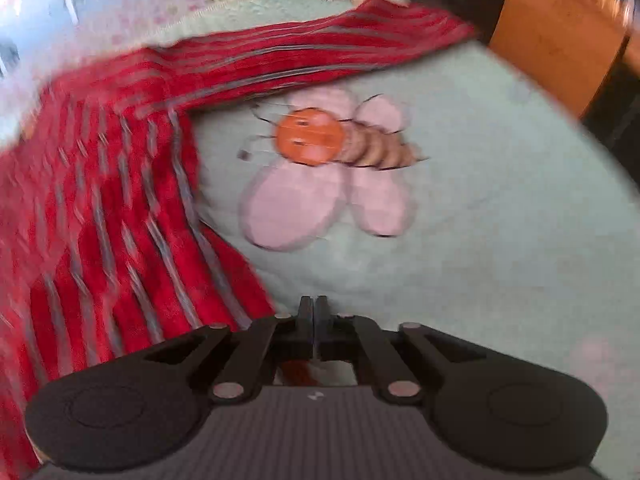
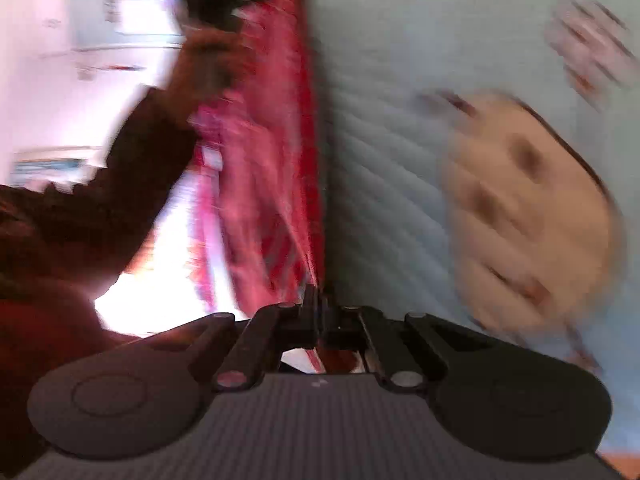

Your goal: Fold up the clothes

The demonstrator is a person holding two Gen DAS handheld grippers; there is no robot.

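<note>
While both views were blurred, the red striped garment (image 1: 120,184) lay draped over the pale green bedspread (image 1: 500,208), its long edge running toward the wooden furniture (image 1: 560,36) at the far right. The left gripper (image 1: 315,308) had its 2 fingers pressed together with red cloth beneath them. Bare bedspread lay open around the bee picture (image 1: 332,164). The right gripper (image 2: 316,296) was clamped on the garment's edge (image 2: 308,184), beside a sleeve (image 2: 132,176)

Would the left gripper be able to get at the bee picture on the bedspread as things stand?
Probably yes: the left gripper points toward the bee picture, with only bare green bedspread between; the red striped garment lies off to one side.
</note>
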